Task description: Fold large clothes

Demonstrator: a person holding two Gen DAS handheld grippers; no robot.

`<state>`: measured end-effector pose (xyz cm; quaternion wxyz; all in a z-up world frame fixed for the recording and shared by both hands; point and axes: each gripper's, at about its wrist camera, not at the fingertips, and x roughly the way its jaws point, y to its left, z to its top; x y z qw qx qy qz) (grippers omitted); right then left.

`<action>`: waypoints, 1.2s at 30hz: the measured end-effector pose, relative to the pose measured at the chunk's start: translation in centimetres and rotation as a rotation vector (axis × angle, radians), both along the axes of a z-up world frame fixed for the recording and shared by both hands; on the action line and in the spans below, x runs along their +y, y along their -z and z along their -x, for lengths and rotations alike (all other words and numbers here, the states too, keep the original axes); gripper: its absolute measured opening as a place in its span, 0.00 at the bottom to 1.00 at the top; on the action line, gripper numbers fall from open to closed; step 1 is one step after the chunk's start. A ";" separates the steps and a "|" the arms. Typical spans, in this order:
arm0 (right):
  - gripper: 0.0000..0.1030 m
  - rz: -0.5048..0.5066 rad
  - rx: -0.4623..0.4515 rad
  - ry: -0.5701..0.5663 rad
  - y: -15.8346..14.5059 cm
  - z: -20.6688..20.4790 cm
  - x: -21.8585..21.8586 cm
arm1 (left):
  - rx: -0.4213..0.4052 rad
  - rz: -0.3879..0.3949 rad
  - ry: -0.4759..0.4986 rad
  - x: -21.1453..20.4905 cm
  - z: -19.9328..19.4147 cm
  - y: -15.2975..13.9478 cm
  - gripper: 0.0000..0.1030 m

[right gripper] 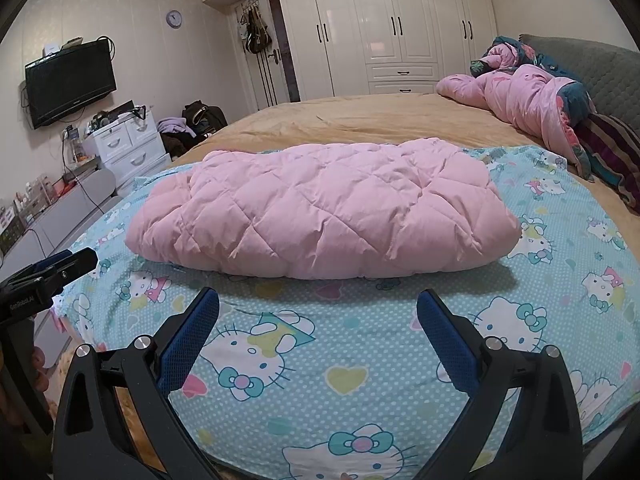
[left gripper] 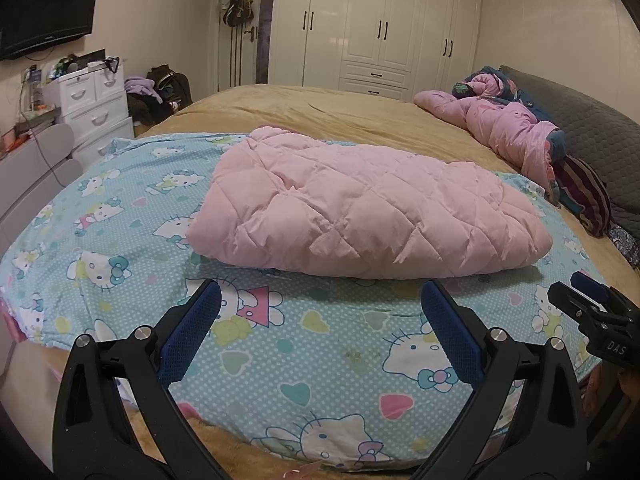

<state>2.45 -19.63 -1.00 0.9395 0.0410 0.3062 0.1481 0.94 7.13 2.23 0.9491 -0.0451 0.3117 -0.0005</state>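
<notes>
Figure: both grippers at rest before the folded garment. The pink quilted jacket (left gripper: 360,208) lies as a compact, padded bundle on the cartoon-print sheet (left gripper: 312,360), which is spread over the near end of the tan bed cover (left gripper: 360,116). Judged from its tidy outline and doubled thickness, the jacket is already folded, or nearly so; whether a sleeve or hem is tucked under its far side cannot be told from these low views.

Your left gripper (left gripper: 320,304) is held just short of the jacket's near edge, its blue-padded fingers (left gripper: 196,328) spread wide and grasping nothing. Your right gripper (right gripper: 318,312) is held likewise, released and empty, also on the near side of the jacket. Each tool's tip shows at the margin of the other's view, so you hold them side by side, level, and clear of the cloth. This placement suits either a last smoothing of the near edge or a withdrawal, since neither tool presses on the bundle.

Beyond the jacket, toward the grey headboard (right gripper: 600,68), a crumpled pink duvet (right gripper: 520,100) lies well apart from it. The white wardrobe (right gripper: 380,24) stands behind the bed's far edge. The sheet gives the jacket a flat working surface.
</notes>
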 end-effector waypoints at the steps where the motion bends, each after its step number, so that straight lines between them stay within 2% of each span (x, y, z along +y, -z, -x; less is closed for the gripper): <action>1: 0.96 -0.001 -0.001 0.001 0.0 0.0 0.0 | 0.000 0.000 0.001 0.0 0.0 0.0 0.91; 36: 0.96 0.012 -0.003 0.004 -0.1 0.2 0.0 | 0.011 0.002 -0.010 0.3 0.4 -0.3 0.91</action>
